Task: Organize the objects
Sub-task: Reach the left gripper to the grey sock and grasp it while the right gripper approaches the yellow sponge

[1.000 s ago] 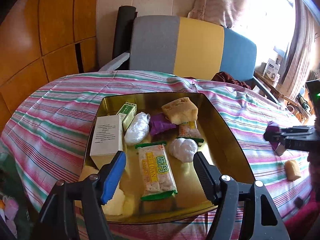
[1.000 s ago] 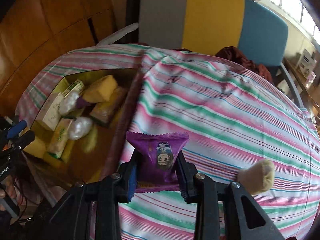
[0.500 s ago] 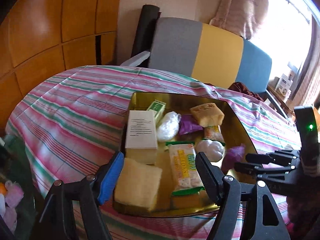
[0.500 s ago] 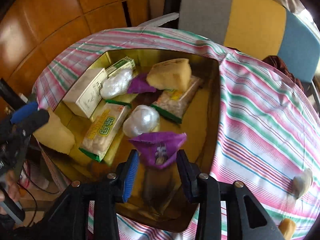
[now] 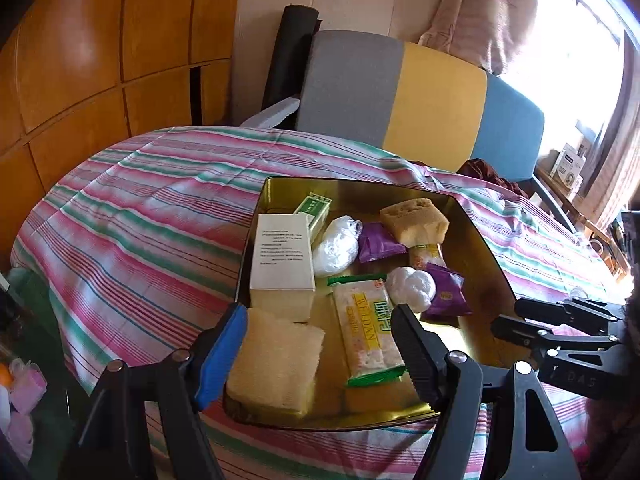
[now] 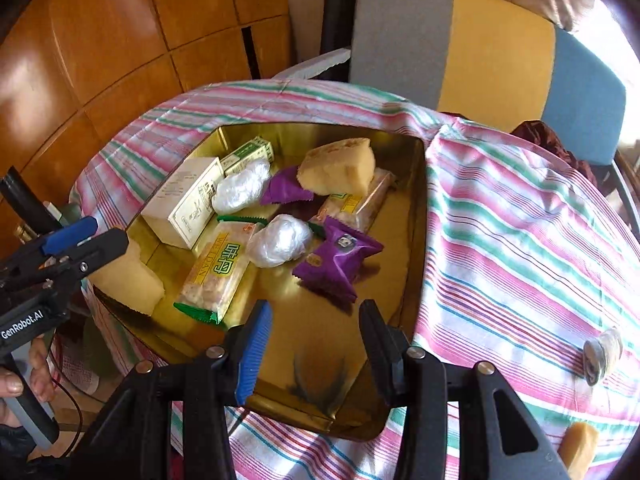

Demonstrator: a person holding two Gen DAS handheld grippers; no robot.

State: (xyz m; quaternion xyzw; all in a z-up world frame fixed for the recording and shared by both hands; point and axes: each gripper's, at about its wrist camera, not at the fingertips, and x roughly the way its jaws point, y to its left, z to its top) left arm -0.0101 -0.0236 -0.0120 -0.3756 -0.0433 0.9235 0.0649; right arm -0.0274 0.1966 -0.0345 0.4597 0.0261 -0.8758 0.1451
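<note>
- Tablecloth [image 6: 520,240], striped pink, green and white, covers the table under a gold tray [image 6: 416,216].
- Left gripper [image 5: 320,344] hovers at the tray's seven o'clock corner, jaws apart around a pale yellow sponge [image 5: 276,364]; whether the pads press it I cannot tell.
- White box [image 6: 184,208] stands at nine o'clock in the tray, a green-edged cracker pack [image 6: 216,272] just beside it.
- Purple snack packet [image 6: 336,260] lies loose near the tray's centre (touching a clear plastic ball [image 6: 280,244]).
- Right gripper [image 6: 312,344] sits at the tray's six o'clock edge, jaws opening, nothing between them.
- Small wrapped piece [image 6: 604,352] rests on the cloth at three o'clock, well apart from the tray.
</note>
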